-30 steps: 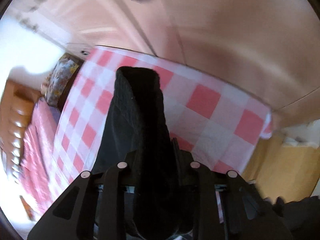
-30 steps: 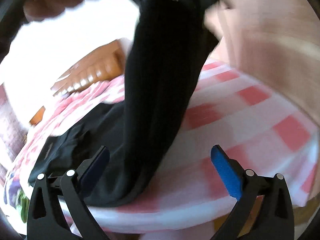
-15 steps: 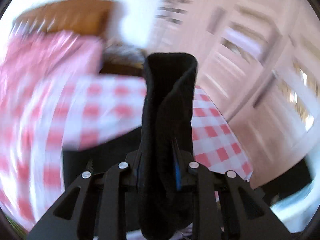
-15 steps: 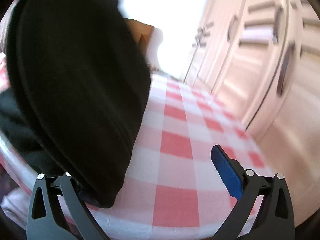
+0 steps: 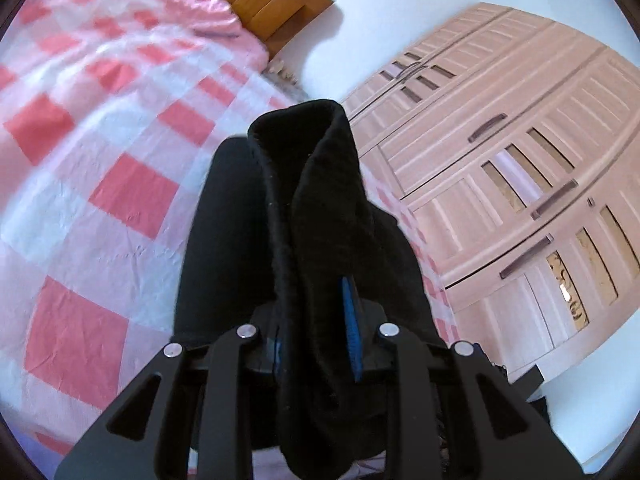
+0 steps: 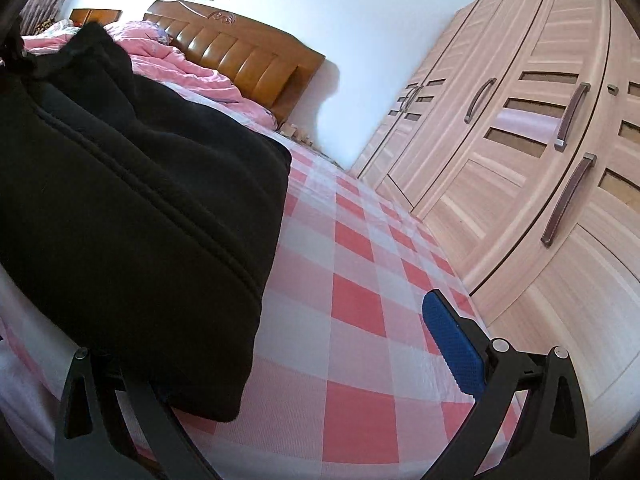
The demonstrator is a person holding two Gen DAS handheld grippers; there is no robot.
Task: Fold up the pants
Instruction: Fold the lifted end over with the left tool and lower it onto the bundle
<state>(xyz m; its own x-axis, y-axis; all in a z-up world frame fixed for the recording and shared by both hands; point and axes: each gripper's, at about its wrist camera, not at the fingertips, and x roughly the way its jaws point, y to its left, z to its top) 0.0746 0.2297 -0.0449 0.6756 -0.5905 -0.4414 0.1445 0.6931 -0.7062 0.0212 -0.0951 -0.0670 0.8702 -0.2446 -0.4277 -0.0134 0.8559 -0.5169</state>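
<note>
1. Your left hand-held gripper (image 5: 316,344) is clamped on a thick bunch of the black pants (image 5: 308,216). The fabric stands up between the fingers and hides most of them; only a strip of one blue pad shows beside the cloth.

2. Your right hand-held gripper (image 6: 280,360) stands wide apart and holds nothing. Its right blue pad (image 6: 452,344) is bare over the checked sheet, and its left finger is hidden under the edge of the pants, so you cannot tell from here whether that finger touches the cloth.

3. The pants (image 6: 132,208) lie on the bed (image 6: 360,320), on the pink-and-white checked sheet, towards the side away from the wardrobe (image 6: 520,140). In the right wrist view they show as a bulky, layered slab with a seam running along it, and one rounded edge reaches close to the camera.

4. By the look of it, at least one fold is in: the cloth is doubled over and sits in stacked layers, not spread out flat.

5. What seems left for you: lay down the bunch that the left side holds, square the layers, and smooth the top. Whether one more fold is needed cannot be judged, since much of the garment lies outside both views.

6. The headboard (image 6: 240,60) and the rumpled pink quilt (image 5: 140,12) are well apart from the pants.
</note>
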